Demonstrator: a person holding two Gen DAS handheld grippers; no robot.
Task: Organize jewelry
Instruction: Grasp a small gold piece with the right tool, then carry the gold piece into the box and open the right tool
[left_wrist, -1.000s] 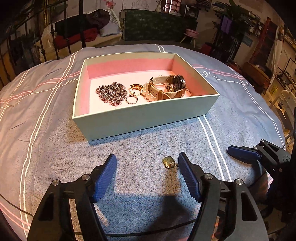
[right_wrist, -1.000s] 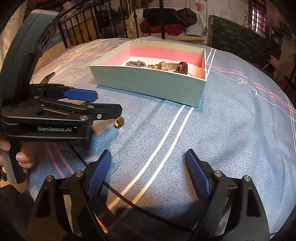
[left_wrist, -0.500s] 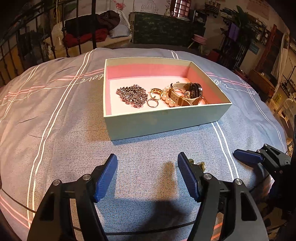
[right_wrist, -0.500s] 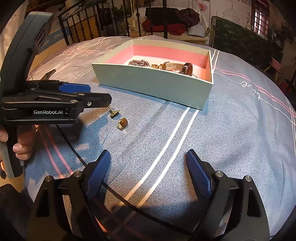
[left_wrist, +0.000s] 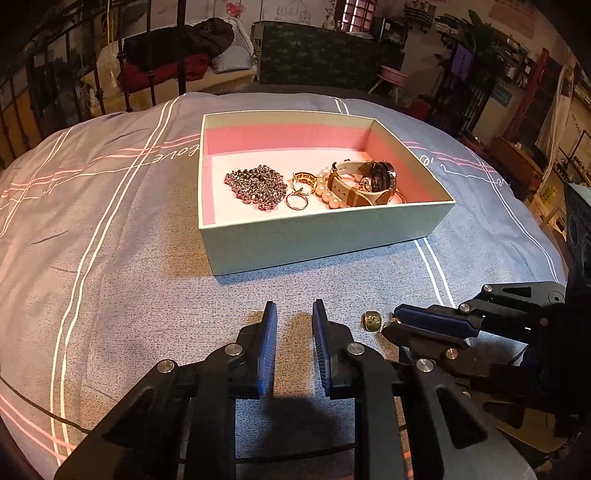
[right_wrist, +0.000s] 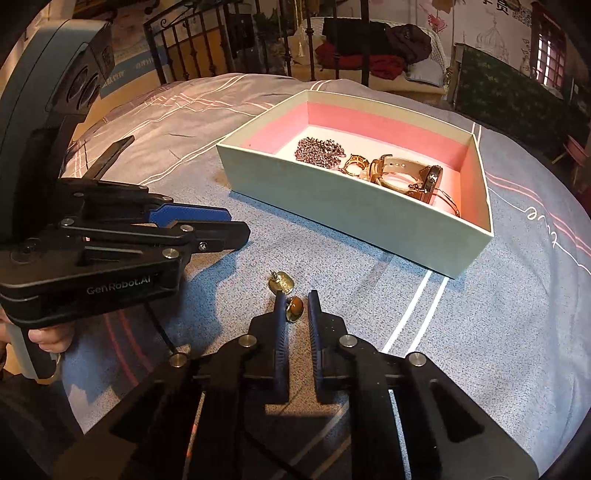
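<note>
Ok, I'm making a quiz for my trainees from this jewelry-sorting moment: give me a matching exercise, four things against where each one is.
Things:
1. watch
2. silver chain
3. gold earring
4. right gripper

Places:
A. heaped at the left of the box floor
B. on the bedspread, outside the box
C. right part of the box, beside the pearls
D. fingers either side of a second earring

Pairs: 1-C, 2-A, 3-B, 4-D

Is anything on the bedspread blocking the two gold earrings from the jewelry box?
Nothing visible lies between the earrings and the jewelry box; only its near wall must be cleared. The right gripper sits at the nearer earring.
</note>
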